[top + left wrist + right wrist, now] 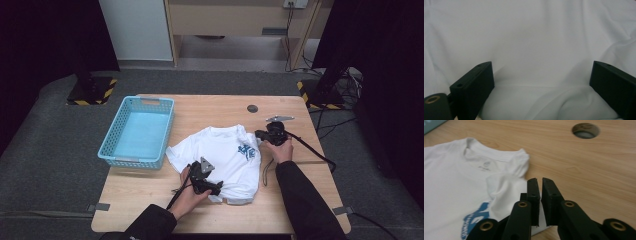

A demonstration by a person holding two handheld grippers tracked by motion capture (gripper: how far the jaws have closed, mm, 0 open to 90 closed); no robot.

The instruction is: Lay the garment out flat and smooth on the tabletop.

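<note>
- white t-shirt [222,155]: lies crumpled on the wooden table [300,200], near its middle, collar toward the far edge, blue print [247,150] on its right side; one sleeve folded over by the print.
- blue basket [136,131]: plastic, on the table's left part, just beside the shirt's left sleeve.
- left gripper [216,187]: at the shirt's near hem; in the left gripper view its jaws stand wide apart over white cloth [534,50], holding nothing.
- right gripper [539,185]: at the shirt's right edge; jaws nearly together, a thin gap between them; whether any cloth is pinched cannot be told.
- round hole [585,130]: in the tabletop, beyond the right gripper.
</note>
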